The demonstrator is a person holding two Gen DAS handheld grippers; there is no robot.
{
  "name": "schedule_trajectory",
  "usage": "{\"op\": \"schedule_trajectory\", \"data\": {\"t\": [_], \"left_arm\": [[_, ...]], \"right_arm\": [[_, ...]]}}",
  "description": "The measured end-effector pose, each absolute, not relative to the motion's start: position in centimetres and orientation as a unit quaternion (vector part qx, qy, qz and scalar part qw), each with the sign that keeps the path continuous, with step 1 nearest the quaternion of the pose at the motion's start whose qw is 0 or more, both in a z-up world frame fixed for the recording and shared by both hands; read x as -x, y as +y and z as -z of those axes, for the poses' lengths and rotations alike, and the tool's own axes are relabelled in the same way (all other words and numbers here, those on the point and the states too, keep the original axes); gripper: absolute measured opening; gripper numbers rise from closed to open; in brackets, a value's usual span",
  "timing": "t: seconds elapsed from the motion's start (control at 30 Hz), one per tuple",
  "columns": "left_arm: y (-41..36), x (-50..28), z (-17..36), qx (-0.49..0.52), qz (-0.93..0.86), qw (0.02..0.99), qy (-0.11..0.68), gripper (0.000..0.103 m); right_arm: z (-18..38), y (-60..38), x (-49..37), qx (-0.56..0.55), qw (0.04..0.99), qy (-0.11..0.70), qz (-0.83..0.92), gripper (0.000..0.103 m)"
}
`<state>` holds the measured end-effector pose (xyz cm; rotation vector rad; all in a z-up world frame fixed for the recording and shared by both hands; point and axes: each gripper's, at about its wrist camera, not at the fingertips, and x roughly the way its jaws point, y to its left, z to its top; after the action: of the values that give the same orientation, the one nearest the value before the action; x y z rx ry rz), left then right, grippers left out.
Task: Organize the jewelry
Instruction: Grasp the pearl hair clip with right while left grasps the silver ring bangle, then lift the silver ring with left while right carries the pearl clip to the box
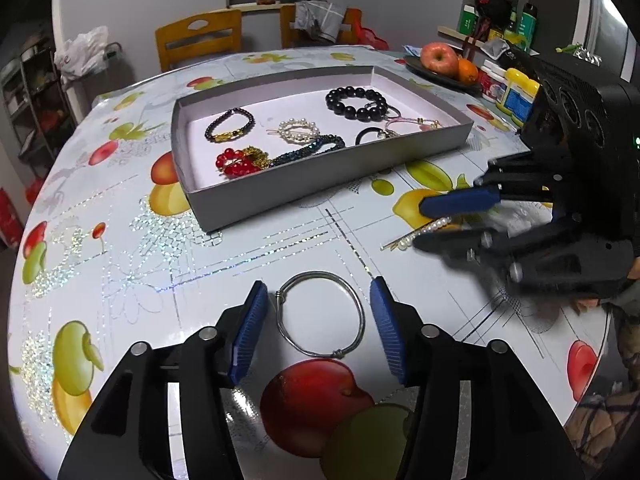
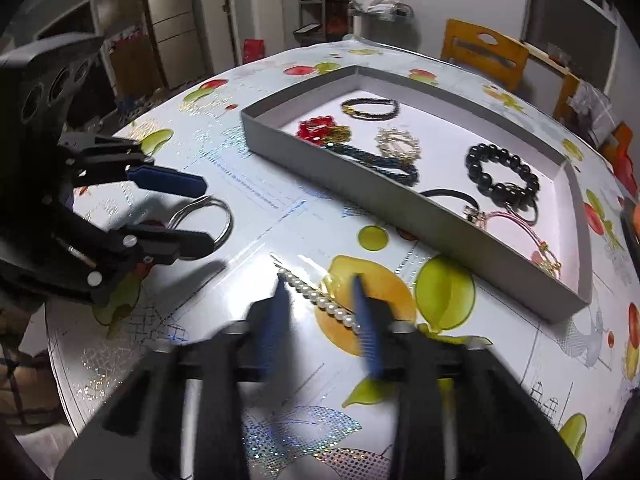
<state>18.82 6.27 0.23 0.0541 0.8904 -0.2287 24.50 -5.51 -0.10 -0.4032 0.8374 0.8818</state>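
Note:
A thin silver bangle (image 1: 320, 314) lies flat on the fruit-print tablecloth between the fingers of my left gripper (image 1: 319, 294), which is open around it; it also shows in the right wrist view (image 2: 208, 216). A pearl hair pin (image 2: 324, 300) lies on the cloth between the fingers of my right gripper (image 2: 320, 284), which is open around it. The pin also shows in the left wrist view (image 1: 420, 232). The grey tray (image 1: 320, 176) holds several bracelets, a pearl brooch and hair ties.
A plate with an apple (image 1: 439, 58) and an orange, plus small bottles (image 1: 516, 94), stand at the table's far right. Wooden chairs (image 1: 198, 38) stand behind the table. The tray's near wall (image 2: 360, 176) rises between the grippers and its contents.

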Motion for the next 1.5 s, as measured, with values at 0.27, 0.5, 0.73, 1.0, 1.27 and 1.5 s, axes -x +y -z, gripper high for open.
{"op": "schedule_trajectory", "data": {"t": [0.27,0.5,0.73,1.0,1.27,1.5], "left_arm": [[6.2,-19.1,0.1,-0.031,0.106,0.894,0.435,0.062],[6.0,-19.0,0.1,-0.037,0.117,0.893,0.432,0.046],[5.9,-18.7,0.0,-0.028,0.130,0.893,0.430,0.007],[6.0,-18.8,-0.1,-0.028,0.126,0.892,0.433,0.022],[5.5,-19.0,-0.2,-0.041,0.126,0.892,0.431,0.049],[4.5,-18.4,-1.1,-0.056,0.144,0.898,0.412,0.064]], "right_arm": [[0.0,-5.8,-24.0,0.185,0.809,0.392,-0.397,0.010],[0.0,-5.6,-24.2,0.183,0.809,0.392,-0.399,0.014],[-0.3,-6.1,-23.9,0.174,0.814,0.385,-0.397,0.008],[-0.5,-7.1,-24.0,0.164,0.820,0.384,-0.391,0.008],[-0.5,-7.2,-24.2,0.162,0.820,0.386,-0.391,0.008],[-0.4,-7.4,-24.3,0.157,0.821,0.386,-0.390,0.008]]}}
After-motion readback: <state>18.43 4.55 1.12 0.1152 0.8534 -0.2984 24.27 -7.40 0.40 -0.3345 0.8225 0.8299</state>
